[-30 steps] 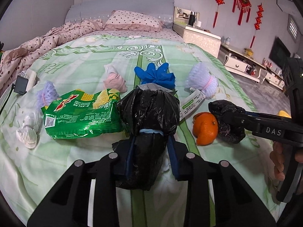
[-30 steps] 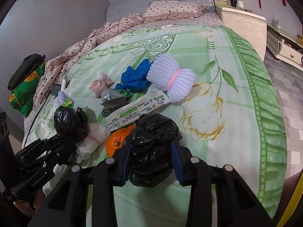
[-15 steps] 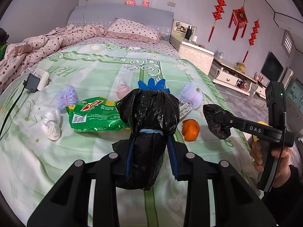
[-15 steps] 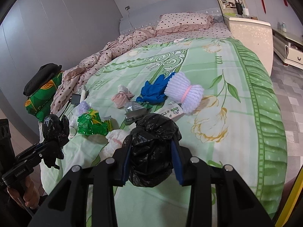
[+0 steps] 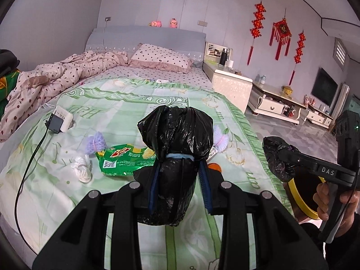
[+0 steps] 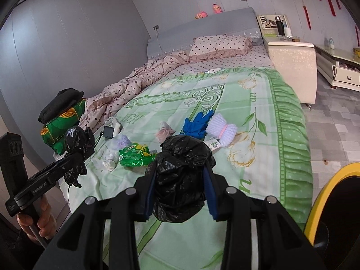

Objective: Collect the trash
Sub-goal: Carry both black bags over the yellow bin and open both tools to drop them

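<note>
Black crinkled plastic fills both claws: the left gripper (image 5: 180, 181) is clamped on a tied black bag (image 5: 177, 139) cinched by a pale blue band, and the right gripper (image 6: 180, 189) is clamped on a second black bag (image 6: 183, 171), both held in the air above the near end of the bed (image 6: 290, 135). The film is thin and slick, so a loose fold could slide out of the pads, or a hard swing could tear it and spill the contents. The yellow-rimmed bin (image 6: 326, 202) sits low at the right, just beside the right claw; clipping its rim could knock a bag free. Floor to the right is open. Still on the cover lie the green snack packet (image 6: 136, 155), blue glove (image 6: 198, 123) and white foam net (image 6: 221, 130).
</note>
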Available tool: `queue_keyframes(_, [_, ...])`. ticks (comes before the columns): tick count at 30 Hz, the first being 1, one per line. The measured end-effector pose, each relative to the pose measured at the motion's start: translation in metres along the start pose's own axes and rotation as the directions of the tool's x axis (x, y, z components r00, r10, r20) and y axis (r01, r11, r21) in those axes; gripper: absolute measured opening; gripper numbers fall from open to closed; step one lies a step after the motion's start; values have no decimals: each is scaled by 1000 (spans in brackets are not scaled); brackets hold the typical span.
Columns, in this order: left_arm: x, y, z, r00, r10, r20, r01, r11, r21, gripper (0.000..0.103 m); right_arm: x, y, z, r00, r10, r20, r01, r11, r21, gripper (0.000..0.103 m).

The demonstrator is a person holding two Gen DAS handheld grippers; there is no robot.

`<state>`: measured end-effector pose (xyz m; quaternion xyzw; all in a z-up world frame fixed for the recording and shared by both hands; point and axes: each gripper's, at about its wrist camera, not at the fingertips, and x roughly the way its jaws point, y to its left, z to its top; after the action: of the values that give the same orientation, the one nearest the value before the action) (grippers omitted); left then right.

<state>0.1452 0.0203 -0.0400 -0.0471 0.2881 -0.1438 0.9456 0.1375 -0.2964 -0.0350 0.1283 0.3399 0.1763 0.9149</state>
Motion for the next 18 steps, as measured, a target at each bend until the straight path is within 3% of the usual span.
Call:
queue_keyframes(7, [-20,-53,27,998,-48,47,47,998,35,30,-82,2,22,990,-93,110,95,995,-13,35])
queue_keyframes(18, [-16,-155,60,988,-150,38,144,982,123,30,-166,-39,38,932,-280,231,282,959,23,35])
